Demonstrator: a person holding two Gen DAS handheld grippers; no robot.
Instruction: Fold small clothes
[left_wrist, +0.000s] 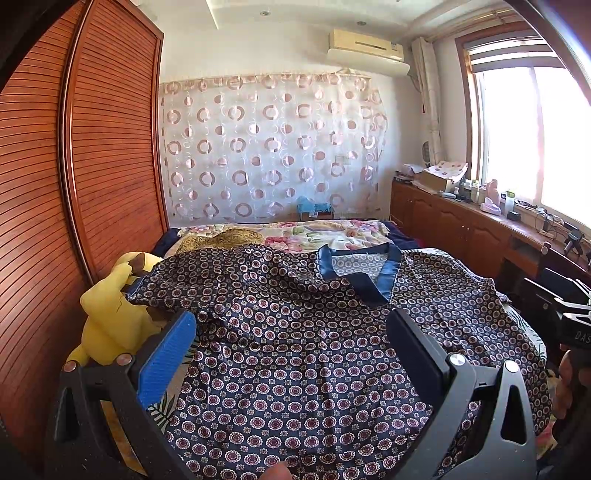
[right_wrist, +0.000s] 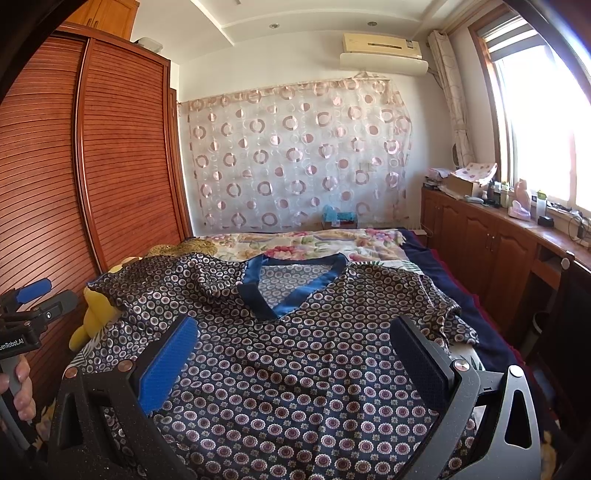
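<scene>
- Your left hand-held gripper (left_wrist: 291, 332) hovered with its fingers spread wide, nothing between them, low in the frame over the patterned shirt (left_wrist: 314, 350).
- Your right hand-held gripper (right_wrist: 295, 339) was likewise spread and empty.
- The patterned shirt lay front up on the bed (right_wrist: 314, 240), its blue collar (right_wrist: 295, 284) at frame centre, one sleeve draped on a yellow plush toy (left_wrist: 110, 314) at left.

Ahead of my tools the bed (right_wrist: 461, 291) carries a floral quilt (right_wrist: 314, 242) at its far end, the patterned shirt (right_wrist: 295, 369) spread nearer, a yellow plush toy (left_wrist: 110, 317) at left.
</scene>
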